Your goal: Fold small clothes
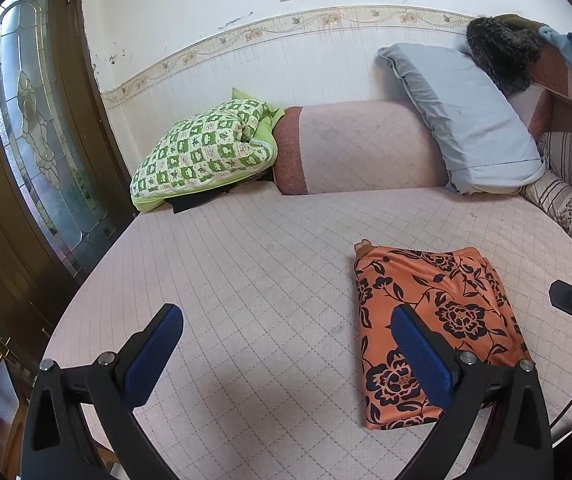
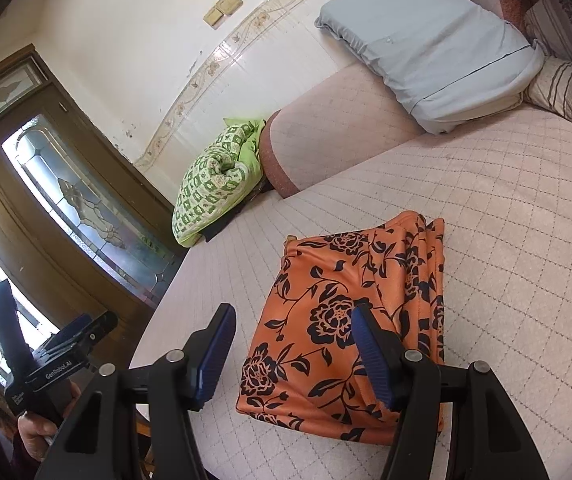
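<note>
The bed (image 1: 246, 260), with its pale quilted cover, fills the middle and lower part of both views, and it serves here as the place for folding because it is wide and flat. At its far side, in the upper right of the frame, a grey pillow (image 1: 466, 120) leans against the long pink bolster (image 1: 366, 148). A green checked quilt (image 1: 206, 152) is bundled at the left end of that bolster, well apart from the work, probably pushed there to leave room.

The orange floral garment (image 1: 434, 320) lies on the bed in the lower right of the left wrist view, and in the lower centre of the right wrist view. It is already a compact rectangle with stacked layers at one edge, so I judge the folding is finished or nearly so (I cannot tell what kind of garment it is).

The left tool (image 1: 286, 344) hangs above the bare cover, its blue pads wide apart and with nothing between them. The right tool (image 2: 292, 346) is over the near end of the garment, released as well: the pads stand apart and do not pinch the cloth. Both seem held off so the folded shape stays undisturbed.
</note>
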A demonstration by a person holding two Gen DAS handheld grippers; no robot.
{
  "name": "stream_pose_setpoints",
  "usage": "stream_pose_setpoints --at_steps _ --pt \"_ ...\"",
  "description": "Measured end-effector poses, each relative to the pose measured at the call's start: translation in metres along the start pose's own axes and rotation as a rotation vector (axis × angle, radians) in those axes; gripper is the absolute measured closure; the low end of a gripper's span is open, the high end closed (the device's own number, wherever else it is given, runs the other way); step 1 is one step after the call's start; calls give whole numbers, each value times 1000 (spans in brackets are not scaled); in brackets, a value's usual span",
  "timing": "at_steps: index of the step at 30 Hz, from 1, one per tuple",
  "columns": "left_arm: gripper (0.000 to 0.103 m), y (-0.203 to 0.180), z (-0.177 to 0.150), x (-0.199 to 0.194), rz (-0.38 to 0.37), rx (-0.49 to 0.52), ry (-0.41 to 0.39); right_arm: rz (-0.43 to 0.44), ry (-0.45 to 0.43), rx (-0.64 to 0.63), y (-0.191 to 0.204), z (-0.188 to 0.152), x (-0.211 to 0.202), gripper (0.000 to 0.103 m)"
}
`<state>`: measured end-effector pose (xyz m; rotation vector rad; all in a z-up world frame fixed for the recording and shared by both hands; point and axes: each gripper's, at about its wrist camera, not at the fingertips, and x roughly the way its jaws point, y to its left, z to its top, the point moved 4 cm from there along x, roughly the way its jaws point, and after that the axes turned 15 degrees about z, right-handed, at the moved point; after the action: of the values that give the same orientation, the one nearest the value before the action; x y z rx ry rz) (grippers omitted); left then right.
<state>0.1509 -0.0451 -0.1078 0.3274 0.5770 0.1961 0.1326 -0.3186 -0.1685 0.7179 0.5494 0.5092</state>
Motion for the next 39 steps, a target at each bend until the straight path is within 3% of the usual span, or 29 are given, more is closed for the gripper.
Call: stream_pose_setpoints --at_steps 39 --pt "0 -7 0 6 2 6 25 -7 -13 -2 -8 5 -5 39"
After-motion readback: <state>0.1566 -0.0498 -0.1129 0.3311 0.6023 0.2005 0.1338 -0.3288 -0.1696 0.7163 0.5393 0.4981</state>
